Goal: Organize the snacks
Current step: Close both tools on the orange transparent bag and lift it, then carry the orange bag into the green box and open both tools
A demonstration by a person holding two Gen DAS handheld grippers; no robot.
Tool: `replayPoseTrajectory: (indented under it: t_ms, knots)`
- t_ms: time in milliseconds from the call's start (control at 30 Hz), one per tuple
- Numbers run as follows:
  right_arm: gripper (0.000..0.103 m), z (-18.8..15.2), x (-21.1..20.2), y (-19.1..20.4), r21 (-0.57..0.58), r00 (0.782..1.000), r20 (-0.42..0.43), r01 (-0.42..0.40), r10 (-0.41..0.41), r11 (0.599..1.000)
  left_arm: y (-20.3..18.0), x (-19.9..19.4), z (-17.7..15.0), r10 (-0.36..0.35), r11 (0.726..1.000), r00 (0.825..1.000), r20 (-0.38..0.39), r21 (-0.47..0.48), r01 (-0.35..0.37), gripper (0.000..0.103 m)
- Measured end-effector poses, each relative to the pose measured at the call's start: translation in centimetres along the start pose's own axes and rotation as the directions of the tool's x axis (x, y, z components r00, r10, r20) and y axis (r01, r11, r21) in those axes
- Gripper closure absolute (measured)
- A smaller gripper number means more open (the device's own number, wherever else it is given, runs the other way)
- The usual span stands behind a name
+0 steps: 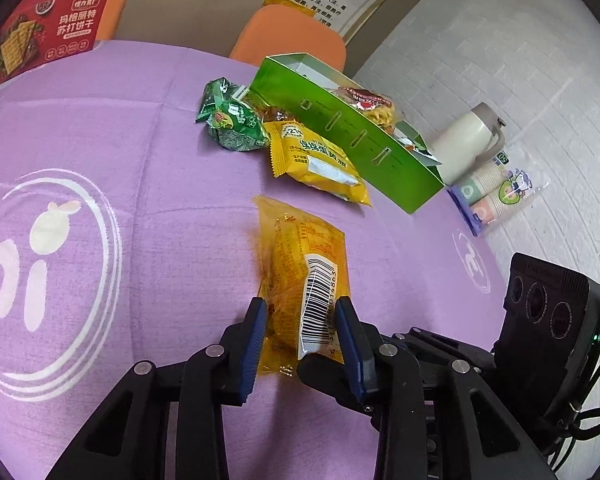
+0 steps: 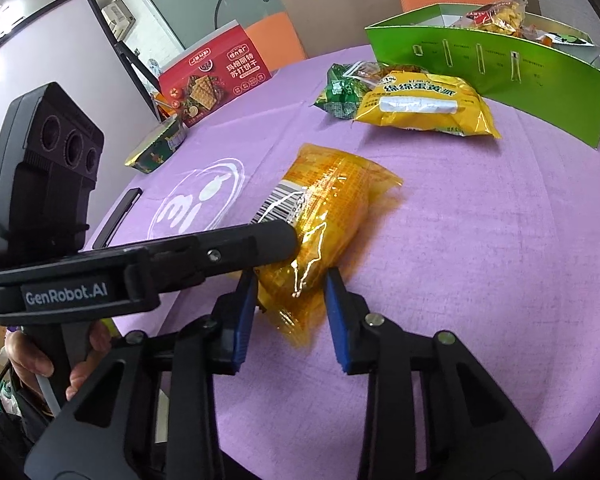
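An orange snack packet (image 1: 300, 276) with a barcode lies on the purple tablecloth (image 1: 140, 200). Both grippers hold it. My left gripper (image 1: 302, 312) is shut on its near end. My right gripper (image 2: 290, 284) is shut on its other end (image 2: 320, 220), with the left gripper's finger crossing in front. A green box (image 1: 364, 144) with several snacks inside stands beyond, also in the right wrist view (image 2: 492, 68). A yellow packet (image 1: 316, 160) and a green packet (image 1: 228, 120) lie beside the box.
A red cracker box (image 1: 40, 28) stands at the far left. A beige jug (image 1: 472, 136) and a pack of paper cups (image 1: 496, 196) sit on the floor beyond the table's right edge. A small green-gold packet (image 2: 156, 148) lies near the table's edge. Orange chairs (image 1: 292, 36) stand behind.
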State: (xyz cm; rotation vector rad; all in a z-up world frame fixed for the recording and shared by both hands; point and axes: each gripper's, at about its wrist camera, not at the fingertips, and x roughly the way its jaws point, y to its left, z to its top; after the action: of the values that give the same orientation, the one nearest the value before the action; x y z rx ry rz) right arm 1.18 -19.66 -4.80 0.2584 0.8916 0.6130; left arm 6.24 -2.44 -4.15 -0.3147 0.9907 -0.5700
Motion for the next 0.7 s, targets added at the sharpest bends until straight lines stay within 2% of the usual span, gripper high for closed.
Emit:
replayPoseTrajectory:
  t_ms: [100, 200, 333, 700]
  knots:
    - [0.072, 0.1, -0.8, 0.5, -0.023, 1.0, 0.017, 0.023, -0.023, 0.999, -0.4, -0.2, -0.2, -0.002, 1.0, 1.0, 0.002, 0.005, 0.002, 0.072]
    - [0.072, 0.4, -1.8, 0.6, -0.025, 0.998, 0.046, 0.03, -0.029, 0.999, -1.2, -0.6, -0.3, 0.01, 1.0, 1.0, 0.017, 0.026, -0.01, 0.072]
    - [0.072, 1.0, -3.3, 0.4, -0.021, 0.995, 0.092, 0.049, -0.047, 0.999, -2.3, -1.2, 0.3, -0.01, 0.999, 0.999, 0.034, 0.048, 0.009, 0.073]
    - [0.072, 4.4, -7.8, -3.3, 0.045, 0.964, 0.237, 0.111, -0.119, 0.993, -8.0, -0.1, 4.7, -0.058, 0.982, 0.996, 0.061, 0.185, 0.045, 0.073]
